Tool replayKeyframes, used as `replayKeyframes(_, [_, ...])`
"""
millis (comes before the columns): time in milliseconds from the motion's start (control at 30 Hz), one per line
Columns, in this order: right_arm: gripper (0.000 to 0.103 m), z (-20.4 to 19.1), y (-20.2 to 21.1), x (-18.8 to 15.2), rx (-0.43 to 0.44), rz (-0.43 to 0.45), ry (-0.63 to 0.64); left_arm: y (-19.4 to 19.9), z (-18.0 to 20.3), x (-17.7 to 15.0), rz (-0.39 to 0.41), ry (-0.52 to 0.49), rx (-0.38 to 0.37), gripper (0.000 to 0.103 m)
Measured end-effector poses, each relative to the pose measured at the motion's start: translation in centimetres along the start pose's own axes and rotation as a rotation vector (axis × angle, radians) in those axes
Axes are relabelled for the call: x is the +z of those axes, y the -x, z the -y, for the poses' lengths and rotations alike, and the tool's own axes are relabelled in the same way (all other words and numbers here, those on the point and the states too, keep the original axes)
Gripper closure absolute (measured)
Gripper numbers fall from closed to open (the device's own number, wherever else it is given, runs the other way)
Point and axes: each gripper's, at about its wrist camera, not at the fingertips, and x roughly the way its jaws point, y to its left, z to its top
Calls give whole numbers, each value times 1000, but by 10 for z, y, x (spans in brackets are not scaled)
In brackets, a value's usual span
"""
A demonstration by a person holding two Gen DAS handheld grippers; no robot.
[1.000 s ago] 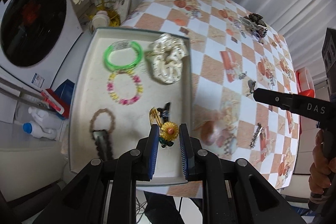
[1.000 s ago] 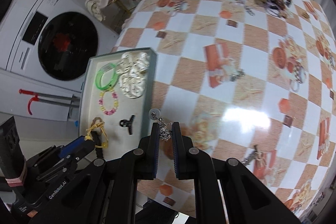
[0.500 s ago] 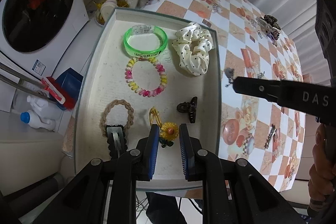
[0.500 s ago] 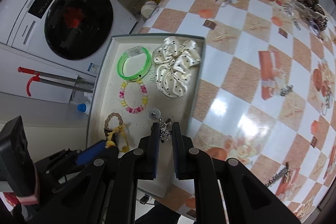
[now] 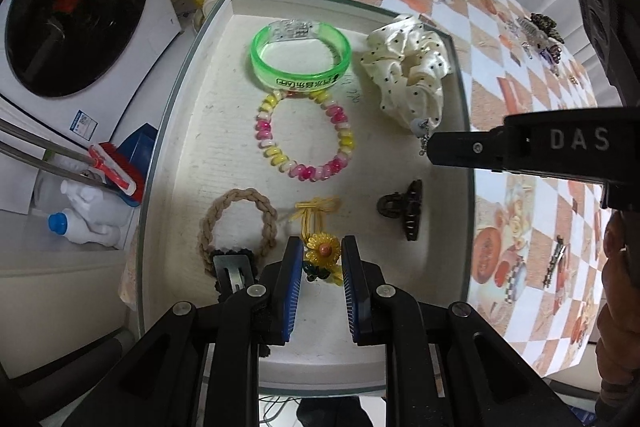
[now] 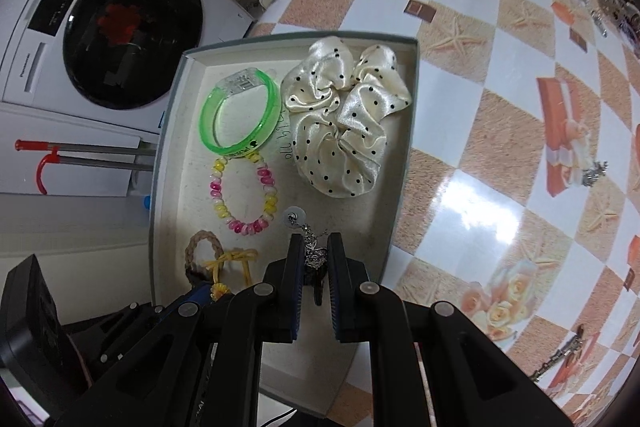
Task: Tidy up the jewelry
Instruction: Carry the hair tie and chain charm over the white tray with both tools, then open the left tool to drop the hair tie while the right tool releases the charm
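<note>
Checkered orange-and-white oilcloth covers the tabletop (image 6: 480, 155), and a shallow grey-rimmed tray (image 5: 168, 131) sits at its edge beside a white washing machine (image 6: 80, 27). A second ago both cameras looked from higher up, with the tray small and much of the tabletop in sight; now the tray fills the middle of each view, so both hands have come down toward it, the right one also moving across from the oilcloth to above the tray.

The left gripper (image 5: 322, 259) has its blue fingers narrowed on a sunflower hair tie (image 5: 323, 247), whose yellow elastic loops hang to the tray floor beside a braided beige band (image 5: 236, 227). That grip looks the same as before. The right gripper (image 6: 314, 259) has its fingers pinched almost together on a silver chain charm (image 6: 314, 251), a clear round tag dangling from its tip; it hangs over the tray near the polka-dot scrunchie (image 6: 340, 123), where earlier it hung over the bare tabletop.

Lying in the tray are a green bangle (image 5: 300, 59), a pink-and-yellow coil bracelet (image 5: 304, 139) touching it, and a dark claw clip (image 5: 404, 215). More loose jewelry (image 5: 536, 35) remains at the far end of the tabletop.
</note>
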Motion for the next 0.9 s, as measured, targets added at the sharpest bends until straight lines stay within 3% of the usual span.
replayKeyframes(400, [90,-9,-45,13,-33,-53,-17,-17,-6,2,-33,-7,60,78])
replayKeyframes(700, [89,-11,-49,15,-25,-57,-18,-28,-3,3,-63,-22,99,78])
replayKeyframes(800, [81,-9,-47,17,-19,-59,-20,-28,-4,2,-59,-33,114,78])
replayKeyframes(867, [62,-5,-42,19,-16,-56,-21,-27,-3,1,-58,-35,122,78])
replayKeyframes(900, [60,-4,-39,20,-9,-51,-23,-27,-4,1,-59,-35,126,74])
